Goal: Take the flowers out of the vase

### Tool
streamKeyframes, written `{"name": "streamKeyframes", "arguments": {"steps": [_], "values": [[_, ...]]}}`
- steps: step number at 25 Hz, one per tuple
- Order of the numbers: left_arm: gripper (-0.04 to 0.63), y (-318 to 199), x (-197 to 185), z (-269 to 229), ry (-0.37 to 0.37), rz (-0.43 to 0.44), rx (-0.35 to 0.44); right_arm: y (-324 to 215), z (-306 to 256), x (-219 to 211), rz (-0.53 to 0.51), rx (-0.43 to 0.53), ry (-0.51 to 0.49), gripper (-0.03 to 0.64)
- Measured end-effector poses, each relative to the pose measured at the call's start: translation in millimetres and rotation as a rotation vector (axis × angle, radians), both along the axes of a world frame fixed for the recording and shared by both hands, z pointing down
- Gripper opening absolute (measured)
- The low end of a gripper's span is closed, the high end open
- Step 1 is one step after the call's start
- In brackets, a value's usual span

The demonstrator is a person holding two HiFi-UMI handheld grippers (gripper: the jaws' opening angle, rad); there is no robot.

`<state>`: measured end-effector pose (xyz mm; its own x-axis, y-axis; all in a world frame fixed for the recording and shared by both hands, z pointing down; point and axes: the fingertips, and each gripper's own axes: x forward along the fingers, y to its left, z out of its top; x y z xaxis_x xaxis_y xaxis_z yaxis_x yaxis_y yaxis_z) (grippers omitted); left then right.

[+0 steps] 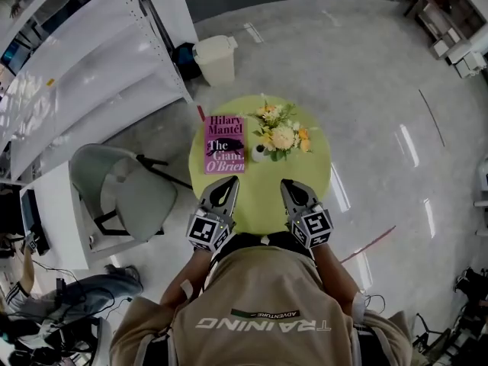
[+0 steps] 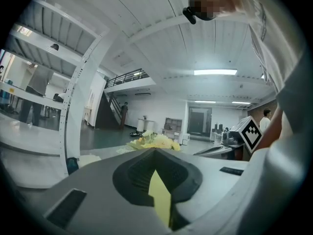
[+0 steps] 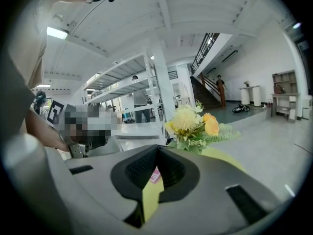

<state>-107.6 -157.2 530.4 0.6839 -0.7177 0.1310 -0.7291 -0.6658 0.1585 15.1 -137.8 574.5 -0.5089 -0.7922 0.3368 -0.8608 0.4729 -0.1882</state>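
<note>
Flowers [image 1: 280, 134] stood in the vase [image 1: 259, 153], with both grippers short of them over the near edge of the tabletop [image 1: 267, 185]
The left gripper [image 1: 232, 181] and right gripper [image 1: 287, 183] were each clenched on nothing, fingers [image 3: 195, 166] meeting at the tips; the vase stood ahead and between them, just beside the book [image 1: 225, 143]; the blooms leaned from its mouth toward the far right, so they lay almost straight ahead of the right gripper, judged the nearer, and a pull along that lean seemed called for
</note>
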Motion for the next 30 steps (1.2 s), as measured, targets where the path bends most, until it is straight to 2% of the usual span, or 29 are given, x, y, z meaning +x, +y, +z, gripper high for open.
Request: {"name": "streamKeyframes", "arguments": {"steps": [10, 13, 14, 15, 22, 30], "values": [[0.002, -1.4, 15.8, 19.6, -0.016, -0.103, -0.062, -24.6, 36.0, -7.0, -0.151, -0.026, -0.022, 0.002], [0.002, -3.7, 9.0, 27.0, -0.022, -0.123, -0.076, -38.2, 51.8, -10.5, -0.133, -0.027, -0.076, 0.011], [0.002, -2.8, 6.0, 30.8, -0.023, -0.130, -0.083, -41.9, 57.0, -11.4, -0.123, -0.033, -0.088, 0.070], [0.002, -2.0, 2.9, 33.9, -0.024, -0.136, -0.089, -46.0, 62.2, -11.7, -0.111, -0.041, -0.093, 0.084], [0.002, -1.9, -14.5, 46.3, -0.026, -0.160, -0.118, -80.1, 94.0, -14.1, -0.035, -0.104, -0.114, 0.083], [0.002, -11.6, -23.8, 54.9, -0.023, -0.143, -0.131, -117.0, 110.9, -17.2, 0.024, -0.114, -0.118, 0.084]]}}
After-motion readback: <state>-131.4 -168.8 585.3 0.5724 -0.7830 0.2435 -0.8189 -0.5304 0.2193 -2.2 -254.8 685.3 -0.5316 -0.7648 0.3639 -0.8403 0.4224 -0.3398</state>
